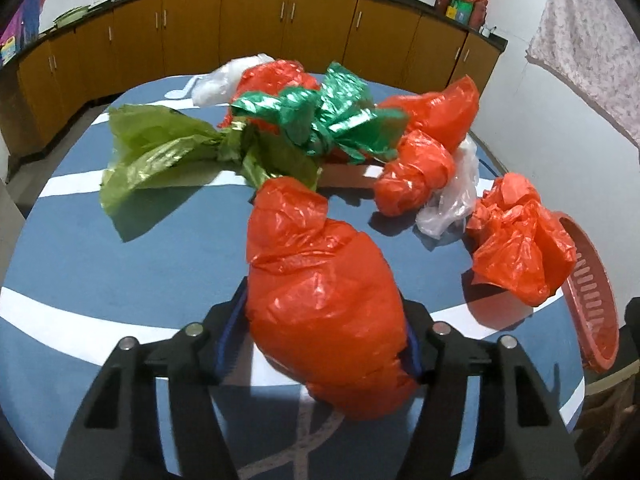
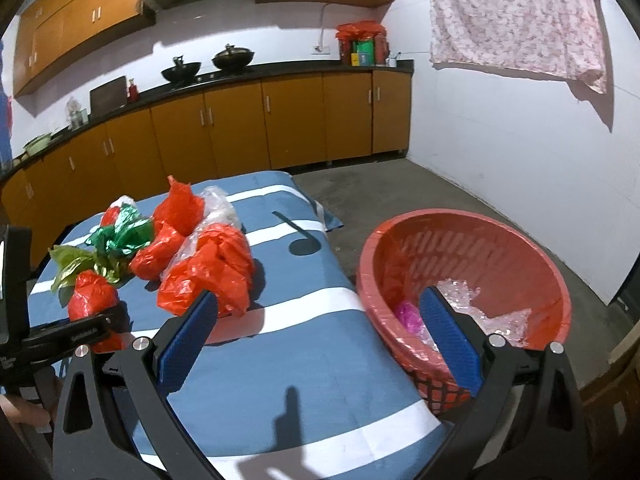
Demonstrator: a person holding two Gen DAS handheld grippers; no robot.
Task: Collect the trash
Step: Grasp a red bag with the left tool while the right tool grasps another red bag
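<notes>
Tongs, left point(image 1: 320, 344), clenched on my red bag point(image 1: 320, 304) above the blue-striped surface point(image 1: 120, 272); right tongs point(image 2: 316, 332) released, empty. Basket point(image 2: 520, 248) beside it holds a few scraps; about seven bags point(image 1: 312, 120) remain uncollected.

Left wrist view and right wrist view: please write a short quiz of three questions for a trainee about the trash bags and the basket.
1. True or false: the left tool grips a red bag.
2. What lies in the red basket? A) clear plastic and something pink B) green bags C) nothing
3. Fill in: the right tool is ____.

Key: 1 true; 2 A; 3 open, holding nothing.
</notes>
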